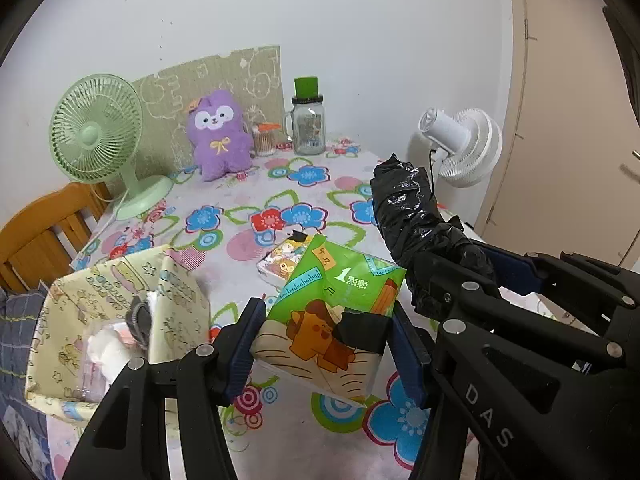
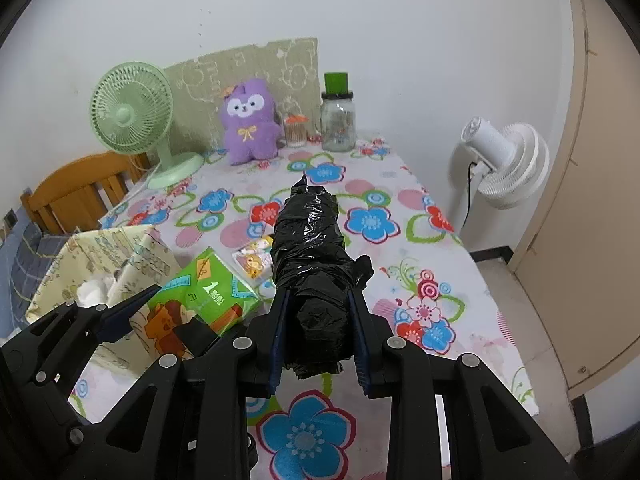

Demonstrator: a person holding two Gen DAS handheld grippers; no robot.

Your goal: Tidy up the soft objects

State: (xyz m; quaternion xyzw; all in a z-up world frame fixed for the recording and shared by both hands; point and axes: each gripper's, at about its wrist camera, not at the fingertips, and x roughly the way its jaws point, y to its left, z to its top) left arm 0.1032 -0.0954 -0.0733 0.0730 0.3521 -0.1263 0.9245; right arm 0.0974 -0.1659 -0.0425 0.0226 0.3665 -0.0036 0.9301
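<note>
My left gripper (image 1: 326,350) is shut on a green tissue pack (image 1: 340,304) with a cartoon lion, held above the flowered table. My right gripper (image 2: 320,336) is shut on a roll of black plastic bags (image 2: 310,248) that sticks out forward past the fingers. In the left wrist view that black roll (image 1: 416,216) and the right gripper (image 1: 520,280) rise at the right. In the right wrist view the green pack (image 2: 208,292) and the left gripper (image 2: 120,316) sit low on the left. A yellow fabric basket (image 1: 176,292) with soft white items stands at the left. A small cartoon tissue pack (image 1: 286,258) lies on the table.
At the back stand a purple plush toy (image 1: 220,136), a green desk fan (image 1: 96,136), a cup of cotton swabs (image 1: 265,140) and a glass jar with a green lid (image 1: 307,120). A white fan (image 2: 504,160) stands off the table's right edge. A wooden chair (image 1: 44,236) is left.
</note>
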